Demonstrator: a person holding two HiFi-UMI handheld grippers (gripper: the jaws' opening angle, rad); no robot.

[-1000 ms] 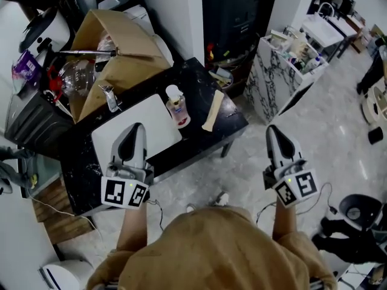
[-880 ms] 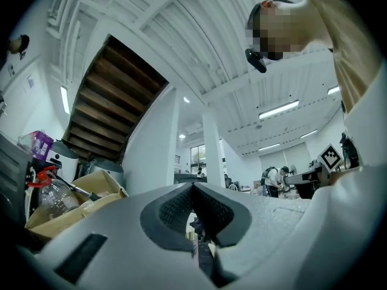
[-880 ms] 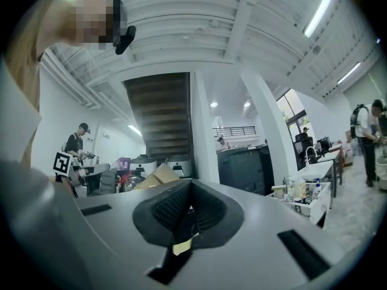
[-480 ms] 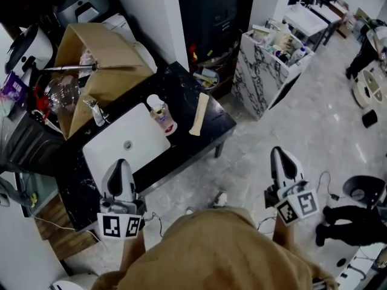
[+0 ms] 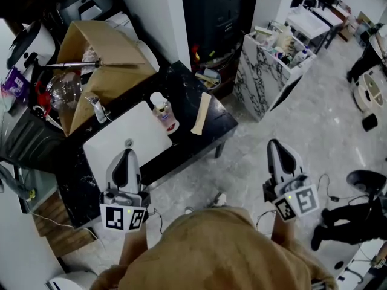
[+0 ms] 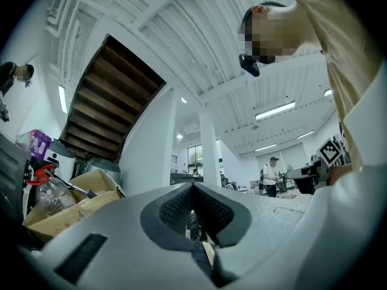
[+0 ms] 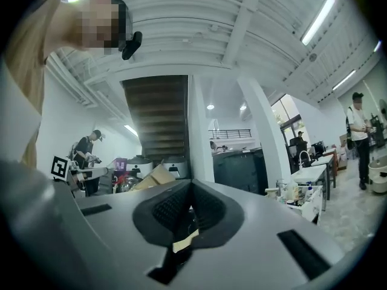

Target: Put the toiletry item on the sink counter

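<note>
Two closed, empty grippers hang in front of the black sink counter [image 5: 202, 139], short of it and touching nothing. The left gripper [image 5: 126, 156] sits over the counter's near edge, just below the white basin [image 5: 115, 153], and its own view shows the jaws pressed together with nothing between the dark pads [image 6: 181, 207]. The right gripper [image 5: 276, 145] hangs over the pale floor, well apart from the counter's right corner, and its view shows its jaws clenched on nothing as well. The toiletry bottle [image 5: 163, 112] is already on the counter, right beside the basin's far right corner. It is small and clear, with a rounded white cap and a pinkish-red label low on its body; whether it stands or lies cannot be told from this steep angle. Near it on the right, not touching, lies a long narrow beige strip [image 5: 200, 113], pointing away from the person. A chrome faucet [image 5: 97, 109] stands at the basin's far left, beside an open cardboard box [image 5: 106, 56].
</note>
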